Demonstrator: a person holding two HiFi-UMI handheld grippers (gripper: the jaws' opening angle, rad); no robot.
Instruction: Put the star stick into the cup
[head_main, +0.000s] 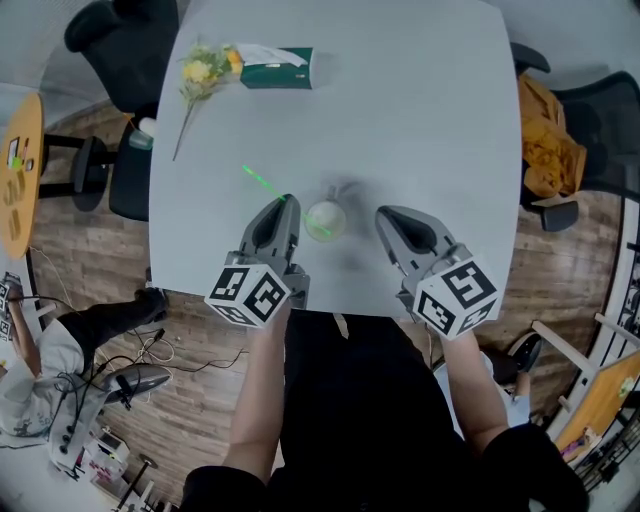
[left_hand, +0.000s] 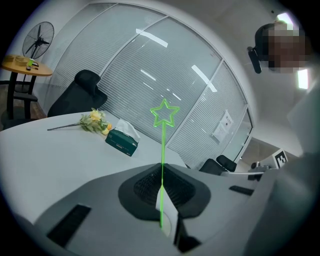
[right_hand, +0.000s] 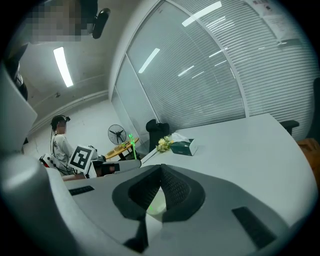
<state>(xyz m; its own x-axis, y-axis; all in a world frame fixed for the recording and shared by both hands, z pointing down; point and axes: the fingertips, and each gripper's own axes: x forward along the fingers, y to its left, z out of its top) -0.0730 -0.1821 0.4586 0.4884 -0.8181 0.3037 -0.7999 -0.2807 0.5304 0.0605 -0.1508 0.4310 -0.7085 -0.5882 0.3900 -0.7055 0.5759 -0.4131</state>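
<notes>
At centre frame, I am gripping the star stick (left_hand: 162, 150) in my left tool (head_main: 285, 202), jaws clamped tight on its shaft. Its lower end is crossing the mouth of the white cup (head_main: 325, 218) on the desk (head_main: 430, 120). My right tool (head_main: 383, 213) is hovering just right of the cup, jaws together and empty.

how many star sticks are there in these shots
1. The star stick is clamped in the left gripper, with its star end pointing away from the person and its near end reaching the cup. No second one shows in any view.
</notes>
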